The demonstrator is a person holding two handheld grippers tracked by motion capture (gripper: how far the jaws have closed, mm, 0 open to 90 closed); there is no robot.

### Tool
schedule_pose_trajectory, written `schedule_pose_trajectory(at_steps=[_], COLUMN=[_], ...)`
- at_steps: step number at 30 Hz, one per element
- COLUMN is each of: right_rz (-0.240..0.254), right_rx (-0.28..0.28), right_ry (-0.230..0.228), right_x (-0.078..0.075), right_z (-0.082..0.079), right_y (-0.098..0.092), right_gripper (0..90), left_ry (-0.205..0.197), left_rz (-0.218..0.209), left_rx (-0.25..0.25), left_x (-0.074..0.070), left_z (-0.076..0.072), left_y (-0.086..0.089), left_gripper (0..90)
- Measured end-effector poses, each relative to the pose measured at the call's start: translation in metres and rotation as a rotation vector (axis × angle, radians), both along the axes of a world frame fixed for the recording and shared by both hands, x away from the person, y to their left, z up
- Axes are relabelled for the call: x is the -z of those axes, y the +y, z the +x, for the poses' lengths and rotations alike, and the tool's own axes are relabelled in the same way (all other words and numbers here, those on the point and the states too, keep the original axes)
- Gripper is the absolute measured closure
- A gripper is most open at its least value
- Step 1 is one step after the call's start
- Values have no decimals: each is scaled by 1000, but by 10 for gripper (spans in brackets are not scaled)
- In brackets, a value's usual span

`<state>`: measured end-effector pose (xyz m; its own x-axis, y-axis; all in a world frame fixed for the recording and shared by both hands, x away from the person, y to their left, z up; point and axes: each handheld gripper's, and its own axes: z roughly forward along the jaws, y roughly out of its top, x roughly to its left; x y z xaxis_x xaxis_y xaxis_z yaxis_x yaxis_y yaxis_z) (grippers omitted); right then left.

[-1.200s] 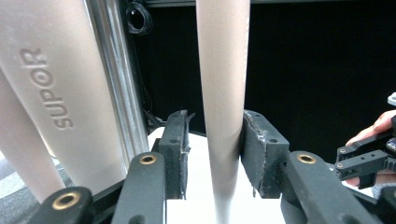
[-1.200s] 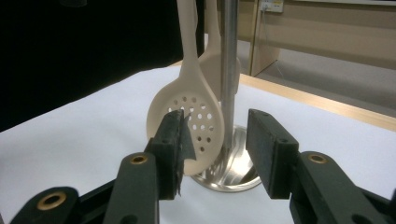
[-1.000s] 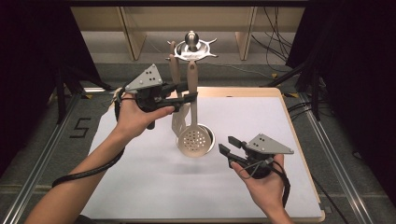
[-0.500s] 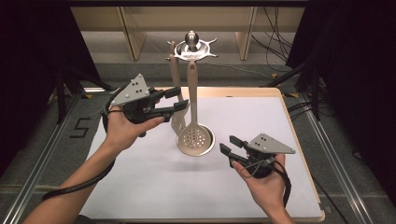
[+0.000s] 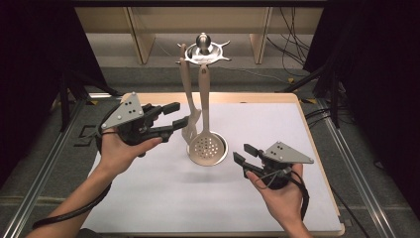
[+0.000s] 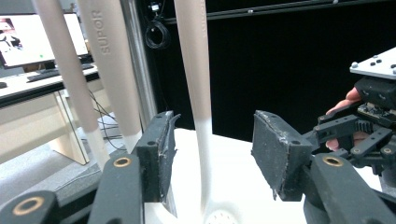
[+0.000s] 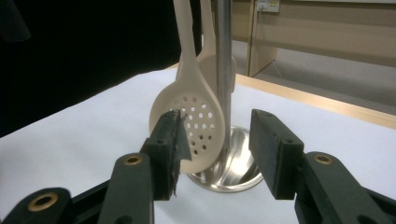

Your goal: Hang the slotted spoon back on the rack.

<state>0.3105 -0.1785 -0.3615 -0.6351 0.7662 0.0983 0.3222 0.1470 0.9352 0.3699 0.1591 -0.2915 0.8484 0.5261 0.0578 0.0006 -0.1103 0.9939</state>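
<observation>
A metal utensil stand (image 5: 203, 48) rises at the table's middle back, with its round base (image 7: 237, 173) on the white mat. A beige slotted spoon (image 5: 208, 147) and a beige slotted spatula (image 5: 191, 125) hang from it. My left gripper (image 5: 178, 114) is open just left of the spatula and holds nothing. In the left gripper view, three beige handles stand beyond the open left gripper (image 6: 212, 135), one of them (image 6: 196, 70) in line with the gap. My right gripper (image 5: 243, 153) is open and empty, right of the base. It (image 7: 217, 126) faces the spoon's perforated head (image 7: 194, 122).
The white mat (image 5: 163, 198) covers a wooden-edged table (image 5: 317, 144). Black curtains stand on both sides. Wooden furniture legs (image 5: 138, 34) and cables (image 5: 292, 25) lie behind the table. The other hand and its gripper (image 6: 369, 107) appear at the right of the left gripper view.
My left gripper has drawn back from the hanging handles, moving left and toward the person, still open. The right gripper has stayed put.
</observation>
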Motion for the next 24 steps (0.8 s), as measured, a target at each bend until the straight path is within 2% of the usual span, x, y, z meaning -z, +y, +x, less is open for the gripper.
schedule_pose_trajectory(at_steps=[4, 6, 7, 8, 9, 10, 11, 17, 18, 20, 21, 23, 24], right_rz=[-14, -13, -8, -16, -9, 7, -18, -17, 7, 1, -18, 6, 1], right_rx=[-16, -18, -18, -14, -11, -7, -11, -9, -2, -7, -6, 7, 4], right_ry=[-27, -27, -31, -47, -45, -20, -45, -39, -14, -31, -55, -8, -18], right_x=[0, 0, 0, 0, 0, 0, 0, 0, 0, 0, 0, -1, -1], right_z=[3, 3, 3, 3, 3, 2, 3, 3, 1, 2, 3, 0, 1], right_y=[-1, -1, -1, -2, -1, 0, -2, -2, 0, -1, -2, 0, 0], right_gripper=[549, 549, 549, 549, 549, 549, 548, 548, 546, 545, 546, 545, 545], left_ry=[-21, -24, -12, -23, -24, -23, -19, -4, -3, 2, 11, 18, 20], left_rz=[-1, 1, -7, 2, 5, 8, 6, 15, 16, 17, 20, 19, 20], left_rx=[2, -13, -23, -24, -23, -27, -29, -52, -53, -57, -64, -69, -72], left_x=[2, 3, 4, 5, 6, 7, 9, 18, 20, 22, 25, 28, 29], left_z=[-2, -4, -5, -6, -6, -7, -7, -10, -10, -11, -12, -12, -13], left_y=[6, 9, 10, 12, 13, 14, 15, 24, 25, 26, 29, 31, 32], left_gripper=[482, 480, 481, 480, 479, 478, 478, 474, 472, 471, 471, 470, 470])
